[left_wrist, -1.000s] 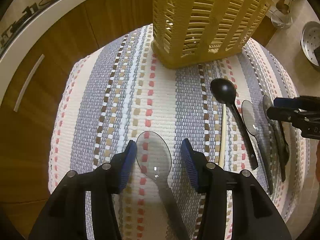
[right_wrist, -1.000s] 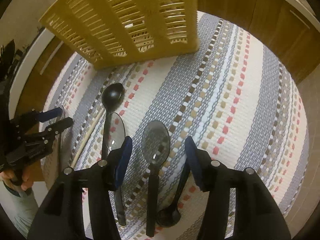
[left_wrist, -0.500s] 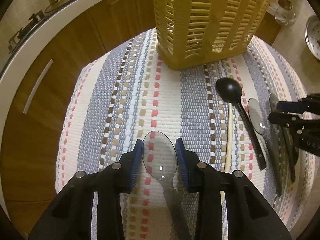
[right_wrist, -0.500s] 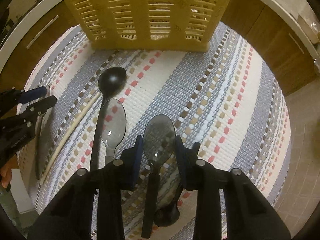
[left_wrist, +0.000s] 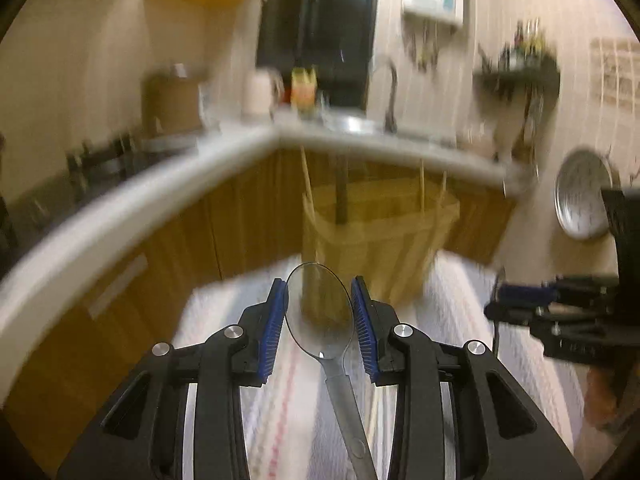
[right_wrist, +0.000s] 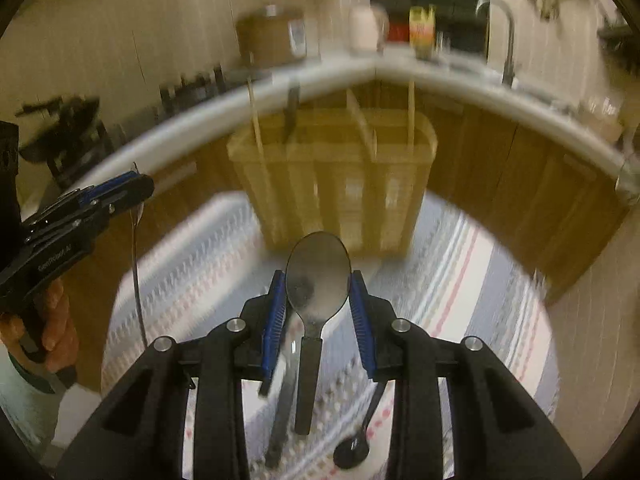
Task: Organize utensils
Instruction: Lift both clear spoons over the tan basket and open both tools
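Note:
My left gripper (left_wrist: 319, 320) is shut on the bowl of a clear plastic spoon (left_wrist: 320, 312), lifted above the striped mat (left_wrist: 224, 320). My right gripper (right_wrist: 318, 304) is shut on the bowl of a smoky grey spoon (right_wrist: 318, 276) with a black handle, also lifted. The yellow slotted utensil basket (right_wrist: 340, 184) stands ahead on the mat with chopsticks and a dark handle upright in it. In the left wrist view the basket (left_wrist: 372, 248) sits just beyond the clear spoon, and the right gripper (left_wrist: 520, 304) shows at the right edge. The left gripper (right_wrist: 116, 192) appears at the left of the right wrist view.
A black spoon (right_wrist: 352, 446) and another dark-handled utensil (right_wrist: 280, 412) lie on the mat (right_wrist: 460, 280) under my right gripper. Wooden cabinets (right_wrist: 500, 168) and a white counter edge (left_wrist: 140, 208) curve behind the basket. A metal plate (left_wrist: 584, 196) hangs at the right.
Both grippers closed on their spoons, then rose off the mat and tilted up, so the basket's top and the kitchen counter came into view.

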`<state>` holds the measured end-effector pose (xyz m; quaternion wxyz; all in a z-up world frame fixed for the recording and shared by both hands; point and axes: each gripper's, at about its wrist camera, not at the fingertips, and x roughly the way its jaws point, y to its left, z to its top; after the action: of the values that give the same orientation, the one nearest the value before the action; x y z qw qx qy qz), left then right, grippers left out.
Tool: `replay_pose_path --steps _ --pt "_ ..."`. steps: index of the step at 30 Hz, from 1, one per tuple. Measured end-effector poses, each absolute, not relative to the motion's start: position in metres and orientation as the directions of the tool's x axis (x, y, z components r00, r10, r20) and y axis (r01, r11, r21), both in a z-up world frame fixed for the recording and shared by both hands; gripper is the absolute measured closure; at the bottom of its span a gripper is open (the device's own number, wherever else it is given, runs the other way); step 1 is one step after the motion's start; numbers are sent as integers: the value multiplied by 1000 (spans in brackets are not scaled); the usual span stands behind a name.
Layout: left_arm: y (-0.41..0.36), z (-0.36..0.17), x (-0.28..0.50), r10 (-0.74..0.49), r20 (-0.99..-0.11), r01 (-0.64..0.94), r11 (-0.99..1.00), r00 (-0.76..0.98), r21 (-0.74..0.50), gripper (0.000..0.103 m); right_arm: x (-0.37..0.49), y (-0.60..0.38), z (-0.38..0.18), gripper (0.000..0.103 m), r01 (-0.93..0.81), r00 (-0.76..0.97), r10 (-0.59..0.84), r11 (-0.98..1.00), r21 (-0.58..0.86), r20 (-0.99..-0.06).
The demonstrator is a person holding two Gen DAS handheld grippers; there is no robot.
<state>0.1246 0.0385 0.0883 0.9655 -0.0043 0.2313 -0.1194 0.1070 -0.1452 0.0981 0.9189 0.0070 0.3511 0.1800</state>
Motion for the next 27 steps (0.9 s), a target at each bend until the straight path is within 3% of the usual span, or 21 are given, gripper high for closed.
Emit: replay_pose_path --steps 4,10,16,21,27 --pt "44 126 123 -247 -271 217 967 930 -134 72 102 -143 131 74 -303 790 324 944 128 -520" --pt "29 162 122 -199 -92 187 974 976 -129 72 113 -160 166 74 -225 895 242 970 90 -375" --pt "8 178 135 -162 -5 161 984 987 -79 72 132 -187 189 74 -149 966 166 984 98 -198" --pt "-22 174 157 -86 96 80 995 992 63 71 155 -189 196 74 -139 983 149 985 99 -104" --pt "-41 159 195 -54 83 47 995 995 87 71 184 -167 180 74 -138 985 140 990 26 -103"
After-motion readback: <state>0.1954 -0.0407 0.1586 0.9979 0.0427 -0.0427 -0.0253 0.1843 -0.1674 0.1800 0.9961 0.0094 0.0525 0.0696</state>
